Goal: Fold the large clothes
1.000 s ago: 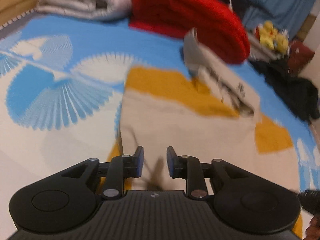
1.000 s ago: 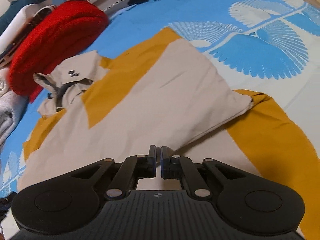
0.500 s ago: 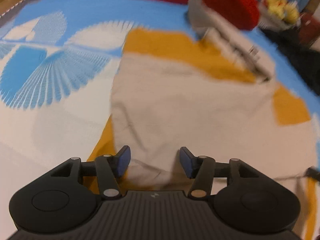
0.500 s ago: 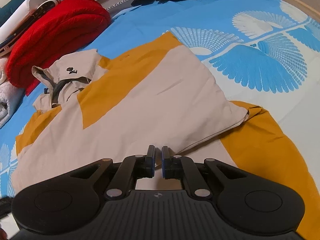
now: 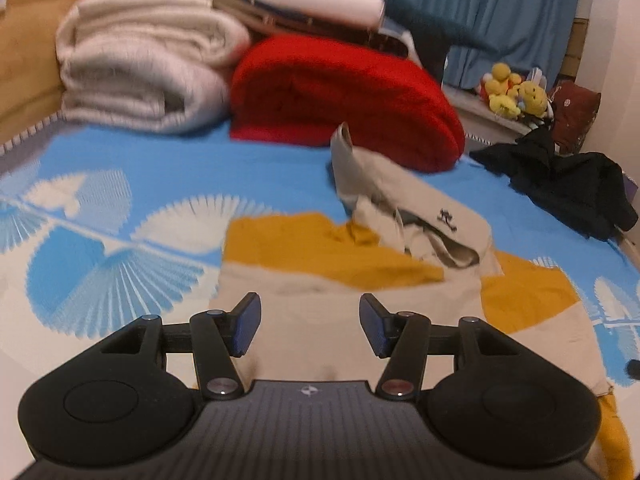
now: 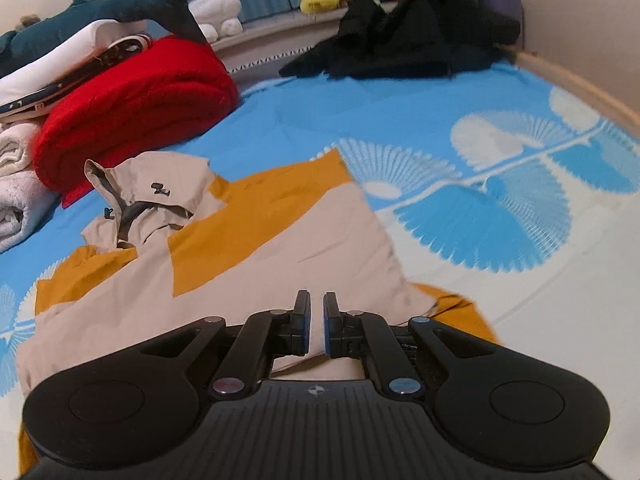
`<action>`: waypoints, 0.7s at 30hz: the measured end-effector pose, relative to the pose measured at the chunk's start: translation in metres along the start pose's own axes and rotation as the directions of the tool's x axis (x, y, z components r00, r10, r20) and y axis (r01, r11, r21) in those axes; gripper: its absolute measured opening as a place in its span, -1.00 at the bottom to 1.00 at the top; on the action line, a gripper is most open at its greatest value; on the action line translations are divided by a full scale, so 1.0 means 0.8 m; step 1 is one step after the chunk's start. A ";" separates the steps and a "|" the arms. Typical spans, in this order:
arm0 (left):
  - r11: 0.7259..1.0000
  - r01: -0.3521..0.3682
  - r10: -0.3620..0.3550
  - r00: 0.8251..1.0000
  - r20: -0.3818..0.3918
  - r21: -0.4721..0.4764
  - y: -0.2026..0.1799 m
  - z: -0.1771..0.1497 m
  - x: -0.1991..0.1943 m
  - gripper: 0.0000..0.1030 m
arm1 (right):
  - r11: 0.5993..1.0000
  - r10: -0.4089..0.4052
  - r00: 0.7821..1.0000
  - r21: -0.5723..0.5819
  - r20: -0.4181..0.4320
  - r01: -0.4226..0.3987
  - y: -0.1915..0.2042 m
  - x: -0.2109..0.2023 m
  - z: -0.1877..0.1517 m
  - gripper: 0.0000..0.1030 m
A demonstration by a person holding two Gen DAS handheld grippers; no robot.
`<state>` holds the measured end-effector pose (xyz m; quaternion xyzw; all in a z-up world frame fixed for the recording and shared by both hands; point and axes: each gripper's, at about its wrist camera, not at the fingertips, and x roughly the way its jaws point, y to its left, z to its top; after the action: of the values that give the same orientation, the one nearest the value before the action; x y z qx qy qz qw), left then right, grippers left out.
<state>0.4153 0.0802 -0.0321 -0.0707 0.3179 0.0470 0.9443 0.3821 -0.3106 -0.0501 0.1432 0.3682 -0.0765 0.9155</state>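
Note:
A beige and mustard jacket [image 5: 352, 304] lies spread on the blue patterned bed sheet [image 5: 120, 184], its beige hood [image 5: 416, 216] bunched toward the red blanket. My left gripper [image 5: 310, 328] is open and empty over the jacket's beige panel. In the right wrist view the jacket [image 6: 280, 248] has a beige panel folded across the mustard part, with the hood [image 6: 152, 196] at the left. My right gripper [image 6: 316, 328] has its jaws nearly together with a narrow gap, just above the near beige edge; no cloth shows between them.
A folded red blanket [image 5: 344, 96] and cream blankets [image 5: 144, 76] are stacked at the bed's far side. A black garment [image 5: 568, 184] lies at the right edge, also in the right wrist view [image 6: 400, 40]. Yellow plush toys [image 5: 512, 88] sit on a ledge.
My left gripper's jaws opened wide and its view tilted up to show the blanket pile. My right gripper stayed nearly closed and its view tilted up too.

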 end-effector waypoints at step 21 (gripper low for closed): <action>0.981 0.044 -0.054 0.997 0.048 0.190 -0.088 0.218 0.194 -0.65 | 0.996 -0.085 0.995 0.041 0.051 0.083 -0.074 0.000 0.038 -0.89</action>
<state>0.6511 0.0461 0.0183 0.0127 0.2939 -0.0048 0.9557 0.3873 -0.3761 -0.0416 0.1430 0.3482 -0.1259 0.9179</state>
